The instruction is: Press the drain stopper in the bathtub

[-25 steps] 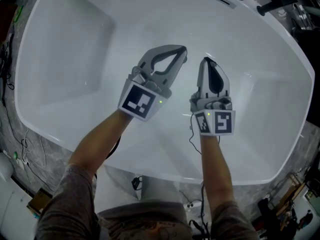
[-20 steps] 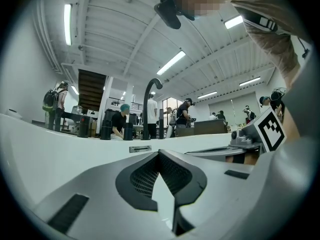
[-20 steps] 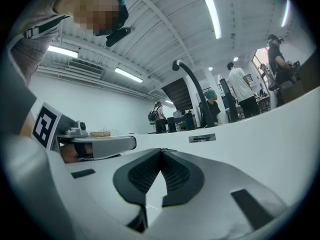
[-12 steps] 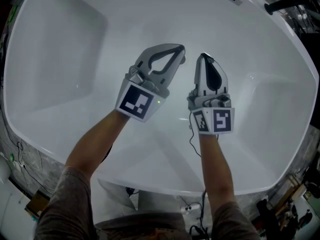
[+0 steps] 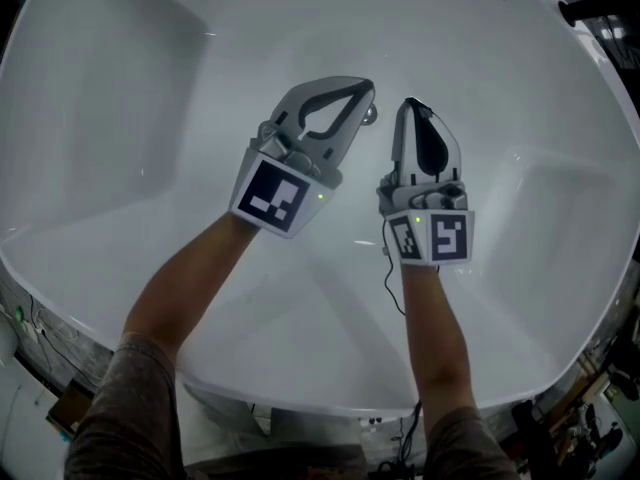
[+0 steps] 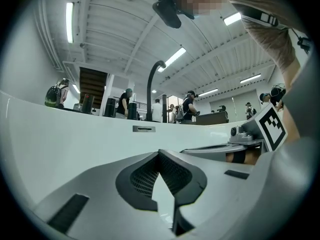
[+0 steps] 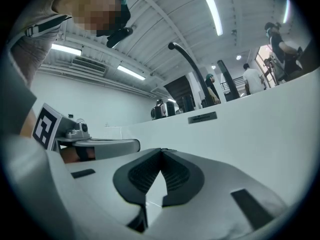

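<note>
In the head view both my grippers hang side by side over the floor of the white bathtub. My left gripper is shut with nothing held, its tips meeting. A small round metal drain stopper peeks out just beside and under that tip, mostly hidden by it. My right gripper is also shut and empty, a short way right of the stopper. In the left gripper view the left gripper points at the tub's far wall. The right gripper does the same in its own view, where the stopper is hidden.
An overflow slot sits high on the far tub wall, with a dark curved faucet above the rim. Several people stand beyond the tub. Cables and clutter lie on the floor around the tub's near rim.
Both grippers and the head have sunk deeper into the tub; the far rim and fittings have slid up out of the head view. The jaws stay shut.
</note>
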{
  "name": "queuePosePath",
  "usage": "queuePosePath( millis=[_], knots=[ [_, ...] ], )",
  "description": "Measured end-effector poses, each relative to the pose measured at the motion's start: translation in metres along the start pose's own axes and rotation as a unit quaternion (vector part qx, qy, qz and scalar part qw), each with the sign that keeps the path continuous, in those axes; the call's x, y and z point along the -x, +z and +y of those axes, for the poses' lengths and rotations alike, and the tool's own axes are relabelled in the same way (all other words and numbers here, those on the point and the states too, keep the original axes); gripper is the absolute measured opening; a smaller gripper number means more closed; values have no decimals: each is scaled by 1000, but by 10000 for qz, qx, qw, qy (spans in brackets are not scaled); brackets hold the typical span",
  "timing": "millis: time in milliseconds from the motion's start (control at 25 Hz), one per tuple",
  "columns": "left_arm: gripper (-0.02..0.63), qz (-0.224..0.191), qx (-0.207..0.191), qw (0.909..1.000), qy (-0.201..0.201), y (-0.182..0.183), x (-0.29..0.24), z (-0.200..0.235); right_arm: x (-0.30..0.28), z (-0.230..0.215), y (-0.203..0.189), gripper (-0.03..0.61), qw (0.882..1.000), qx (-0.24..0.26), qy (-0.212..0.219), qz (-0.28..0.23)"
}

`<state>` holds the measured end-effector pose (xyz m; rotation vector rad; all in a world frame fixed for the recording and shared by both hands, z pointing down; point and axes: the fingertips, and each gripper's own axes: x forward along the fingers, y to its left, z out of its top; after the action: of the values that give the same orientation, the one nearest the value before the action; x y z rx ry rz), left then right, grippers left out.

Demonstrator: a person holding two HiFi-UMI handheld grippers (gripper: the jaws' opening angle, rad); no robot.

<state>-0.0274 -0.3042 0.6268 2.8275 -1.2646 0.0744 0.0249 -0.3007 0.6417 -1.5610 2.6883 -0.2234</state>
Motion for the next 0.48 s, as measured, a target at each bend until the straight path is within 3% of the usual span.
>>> queuePosePath(
  millis=[480],
  knots=[
    [2,106,-47,9999,-42,-50,-5,4,-14,0,-52,0,9996,43,153,244]
  ],
)
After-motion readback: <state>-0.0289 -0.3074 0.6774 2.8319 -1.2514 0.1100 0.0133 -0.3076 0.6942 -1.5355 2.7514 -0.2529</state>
